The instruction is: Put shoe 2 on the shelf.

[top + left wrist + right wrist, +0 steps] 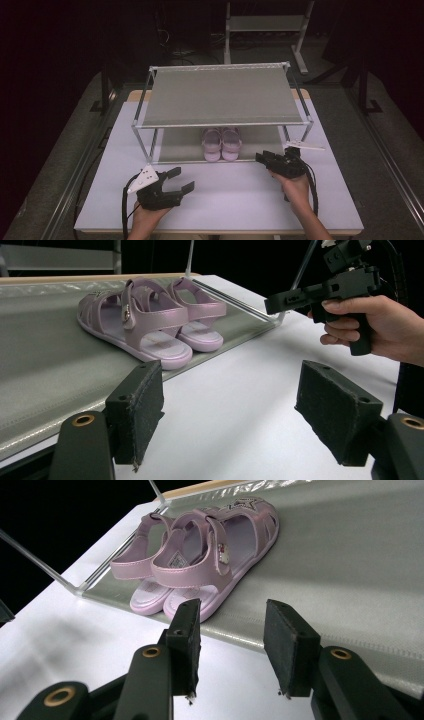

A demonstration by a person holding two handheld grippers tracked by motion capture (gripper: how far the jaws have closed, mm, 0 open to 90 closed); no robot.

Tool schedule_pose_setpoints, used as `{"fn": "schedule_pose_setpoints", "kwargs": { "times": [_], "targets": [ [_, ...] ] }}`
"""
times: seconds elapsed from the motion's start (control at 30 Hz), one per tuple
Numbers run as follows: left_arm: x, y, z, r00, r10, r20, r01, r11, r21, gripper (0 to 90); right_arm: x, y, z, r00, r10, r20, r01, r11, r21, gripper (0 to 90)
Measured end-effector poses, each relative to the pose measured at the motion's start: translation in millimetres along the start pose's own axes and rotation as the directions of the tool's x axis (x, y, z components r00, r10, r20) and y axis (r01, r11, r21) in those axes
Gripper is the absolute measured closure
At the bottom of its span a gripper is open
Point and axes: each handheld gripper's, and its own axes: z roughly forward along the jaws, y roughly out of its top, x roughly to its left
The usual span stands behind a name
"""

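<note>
A pair of pink sandals (pixel 221 144) stands side by side on the lower shelf (pixel 180 145) of a grey two-shelf rack, heels near its front edge. My left gripper (pixel 182 180) rests low on the white table, left of the sandals and short of the rack, jaws wide open and empty. My right gripper (pixel 262 158) hovers just right of the sandals at the shelf's front edge, open with a narrower gap and holding nothing. The left gripper view has the sandals (pixel 145 320) up left of my open gripper (pixel 235 405). The right gripper view has the sandals (pixel 200 560) just beyond my gripper (pixel 235 645).
The rack's top shelf (pixel 220 95) overhangs the sandals, carried on thin metal posts (pixel 145 142) at the corners. The white table (pixel 225 200) lies in front of the rack. My other hand with the right gripper (pixel 320 290) is up right in the left gripper view. A metal stand (pixel 265 25) is behind.
</note>
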Motion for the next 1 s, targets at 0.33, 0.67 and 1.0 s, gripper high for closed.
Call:
{"fn": "schedule_pose_setpoints", "kwargs": {
  "times": [0.33, 0.67, 1.0],
  "targets": [
    [-0.4, -0.1, 0.1, 1.0, 0.0, 0.0, 0.0, 1.0, 0.0, 26.7, -2.1, -5.7, -6.0, 1.0, -0.003, -0.006, 0.003, 0.9999, 0.015, 56.8],
    [-0.9, -0.2, 1.0, 1.0, 0.0, 0.002, 0.0, 1.0, 0.002, 26.7, -6.6, -13.1, -14.4, 0.9999, 0.004, -0.01, -0.004, 0.9997, 0.023, 55.9],
    [-1.0, -0.4, 1.5, 1.0, 0.0, 0.005, 0.0, 1.0, 0.003, 26.7, -8.3, -17.4, -22.9, 0.9999, -0.002, -0.015, 0.003, 0.9997, 0.025, 55.7]
  ]
}}
